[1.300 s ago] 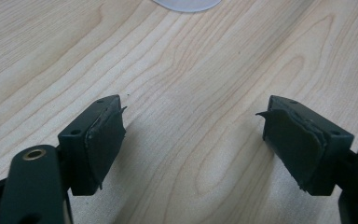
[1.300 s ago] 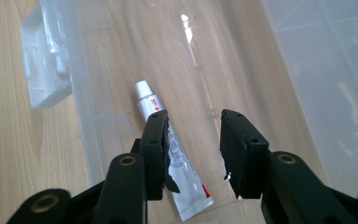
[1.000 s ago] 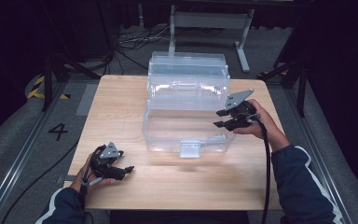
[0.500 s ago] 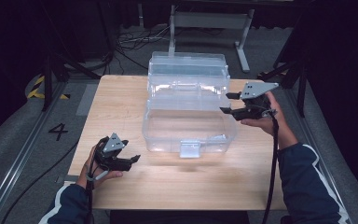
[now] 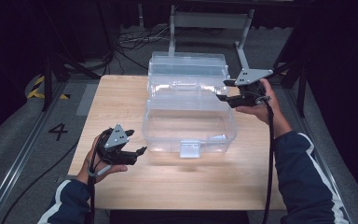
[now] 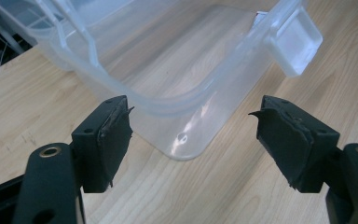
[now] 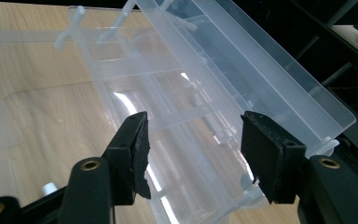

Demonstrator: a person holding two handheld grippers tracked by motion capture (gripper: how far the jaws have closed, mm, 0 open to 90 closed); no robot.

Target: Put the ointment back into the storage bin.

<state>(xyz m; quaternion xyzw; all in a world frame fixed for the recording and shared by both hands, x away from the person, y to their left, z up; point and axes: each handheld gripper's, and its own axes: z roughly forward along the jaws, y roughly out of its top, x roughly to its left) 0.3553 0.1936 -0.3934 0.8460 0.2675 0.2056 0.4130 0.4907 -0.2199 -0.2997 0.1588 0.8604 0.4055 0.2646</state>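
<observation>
Plastic this thin and clear looks light, slick and flexy, so with the open box (image 5: 189, 116) mid-table, your left gripper (image 5: 129, 153) wide and empty and your right gripper (image 5: 225, 90) just spread empty by its lid (image 5: 188, 65), pinch a stiff rim.

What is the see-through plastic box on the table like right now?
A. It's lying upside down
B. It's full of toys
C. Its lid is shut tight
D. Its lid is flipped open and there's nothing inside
D: the clear box stands upright on the wooden table with its lid swung back behind it, and the wood grain shows straight through its bare bottom.
</observation>
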